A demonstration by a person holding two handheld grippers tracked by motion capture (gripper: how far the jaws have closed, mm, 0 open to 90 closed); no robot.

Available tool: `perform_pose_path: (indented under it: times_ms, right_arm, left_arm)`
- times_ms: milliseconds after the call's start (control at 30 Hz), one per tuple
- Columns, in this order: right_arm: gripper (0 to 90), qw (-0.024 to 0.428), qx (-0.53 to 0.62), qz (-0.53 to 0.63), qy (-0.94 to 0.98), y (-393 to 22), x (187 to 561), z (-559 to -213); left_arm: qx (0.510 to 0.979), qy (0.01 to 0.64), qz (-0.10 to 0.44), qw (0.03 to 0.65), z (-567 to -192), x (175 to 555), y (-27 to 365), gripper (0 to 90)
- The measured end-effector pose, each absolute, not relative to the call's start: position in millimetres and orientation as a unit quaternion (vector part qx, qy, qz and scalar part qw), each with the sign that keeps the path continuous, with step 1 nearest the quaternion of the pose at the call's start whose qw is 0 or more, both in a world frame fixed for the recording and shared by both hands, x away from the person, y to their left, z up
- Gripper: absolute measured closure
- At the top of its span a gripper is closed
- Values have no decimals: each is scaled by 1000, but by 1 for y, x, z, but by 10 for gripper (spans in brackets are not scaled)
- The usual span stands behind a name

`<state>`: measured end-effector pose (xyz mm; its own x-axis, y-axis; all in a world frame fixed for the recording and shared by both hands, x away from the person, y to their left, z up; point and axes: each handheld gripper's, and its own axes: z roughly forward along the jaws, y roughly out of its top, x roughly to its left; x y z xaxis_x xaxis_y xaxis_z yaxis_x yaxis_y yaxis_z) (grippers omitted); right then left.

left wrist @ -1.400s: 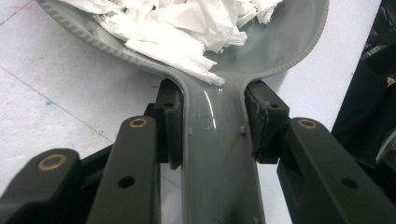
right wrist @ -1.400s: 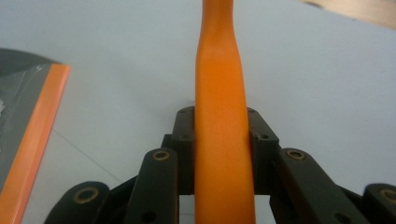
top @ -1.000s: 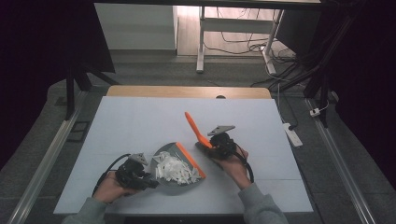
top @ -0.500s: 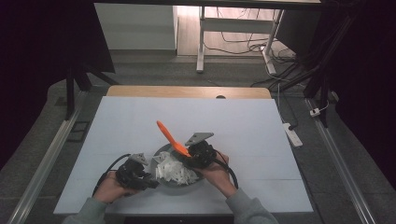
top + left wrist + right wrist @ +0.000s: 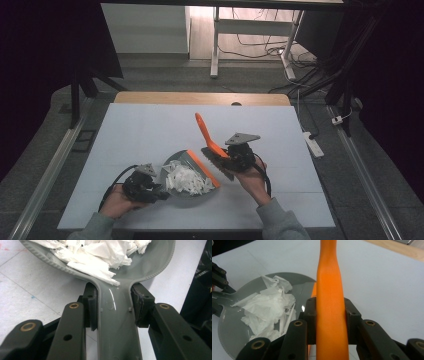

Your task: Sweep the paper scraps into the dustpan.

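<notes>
Left gripper [image 5: 159, 193]: jaws clamped on the grey handle of the dustpan [image 5: 196, 161] — the pads press both sides of the neck, which likely keeps the pan flat and steady on the white table [image 5: 140, 135].
Right gripper [image 5: 227, 160]: jaws closed on the orange handle of the hand brush [image 5: 205, 134], gripped low, near the head; the handle slants up and away, the bristles hanging just beside the pan's orange lip — a hold that suits short sweeping strokes.
Dustpan contents: a heap of torn white paper scraps [image 5: 186, 179], piled toward the handle end.
Dustpan position: near the table's front edge, between the two hands.
Judgement: the sweeping looks about finished — no scraps visible on the table around the pan.
</notes>
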<state>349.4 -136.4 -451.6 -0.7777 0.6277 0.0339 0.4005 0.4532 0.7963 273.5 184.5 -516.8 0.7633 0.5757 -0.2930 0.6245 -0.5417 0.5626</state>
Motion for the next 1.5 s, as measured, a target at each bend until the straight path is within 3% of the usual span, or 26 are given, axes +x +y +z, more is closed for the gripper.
perform_pose_path:
  times_ms: [1500]
  right_arm:
    - [707,157,336,451,812,-229,330,-439]
  left_arm:
    - [794,449,23,408,-498,262,201,614]
